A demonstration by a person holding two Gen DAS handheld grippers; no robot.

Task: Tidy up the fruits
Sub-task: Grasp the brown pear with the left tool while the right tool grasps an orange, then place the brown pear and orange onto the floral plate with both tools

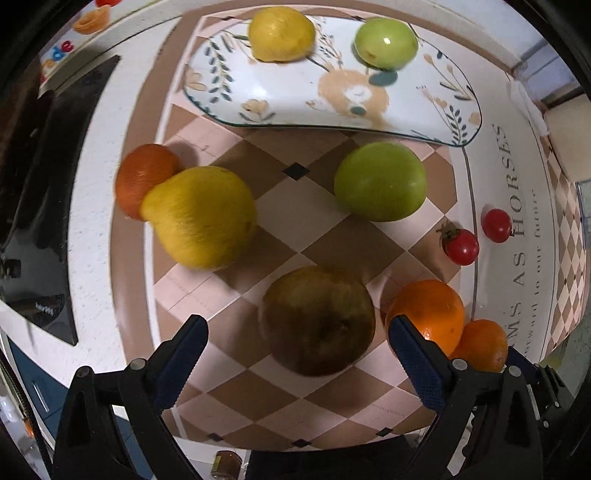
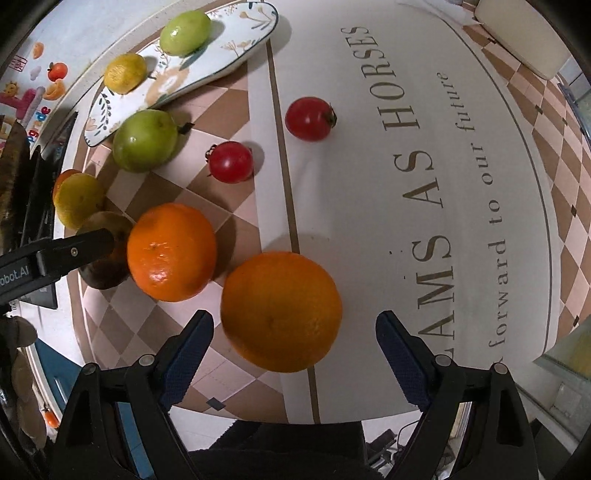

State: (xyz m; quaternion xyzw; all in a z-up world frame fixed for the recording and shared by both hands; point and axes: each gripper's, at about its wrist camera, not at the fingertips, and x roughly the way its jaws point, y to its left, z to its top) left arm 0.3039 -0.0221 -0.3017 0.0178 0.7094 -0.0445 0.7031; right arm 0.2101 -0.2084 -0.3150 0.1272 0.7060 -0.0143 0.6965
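Observation:
My left gripper (image 1: 295,328) is open, its jaws on either side of a brown-green pear (image 1: 317,319) on the checkered mat. A yellow pear (image 1: 201,218), a green apple (image 1: 380,181), two oranges (image 1: 430,314) and two cherry tomatoes (image 1: 461,245) lie around it. A floral plate (image 1: 295,107) at the back holds a lemon (image 1: 280,33) and a green apple (image 1: 386,42). My right gripper (image 2: 295,325) is open around a large orange (image 2: 282,312). A second orange (image 2: 171,251) lies to its left. The left gripper's finger (image 2: 74,251) shows at the left edge.
A dark orange (image 1: 142,177) sits behind the yellow pear. A black induction hob (image 1: 44,206) lies left of the mat. Two tomatoes (image 2: 231,162) and a green apple (image 2: 144,140) lie beyond the right gripper. A glass container (image 2: 569,350) stands at the right edge.

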